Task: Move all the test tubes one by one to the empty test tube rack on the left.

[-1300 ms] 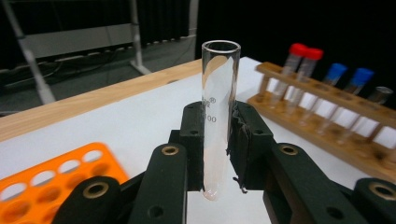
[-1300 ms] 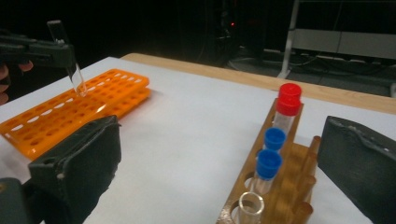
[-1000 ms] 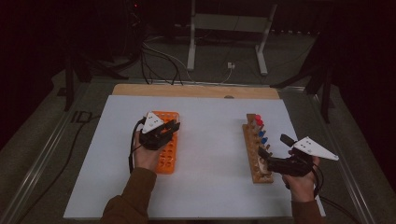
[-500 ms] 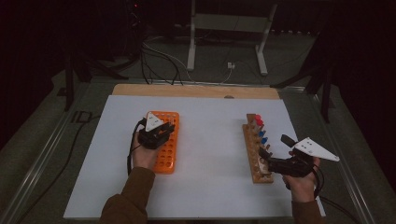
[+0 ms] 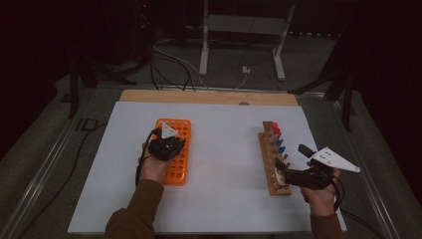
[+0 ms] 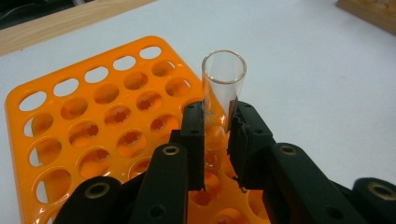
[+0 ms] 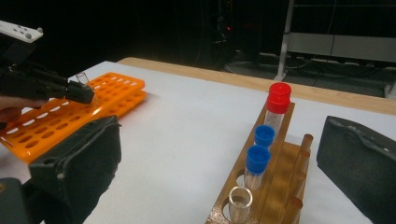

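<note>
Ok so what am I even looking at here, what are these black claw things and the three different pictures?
A person sits at a white table with a hand-held pinching tool in each hand. One camera looks down from above; the other two ride on the tools and look along their black jaws. The left tool is shut on a clear, uncapped test tube over an orange tube rack. The right tool is open, jaws apart on either side of a wooden rack that holds one red-capped tube, two blue-capped tubes and an uncapped one.
</note>
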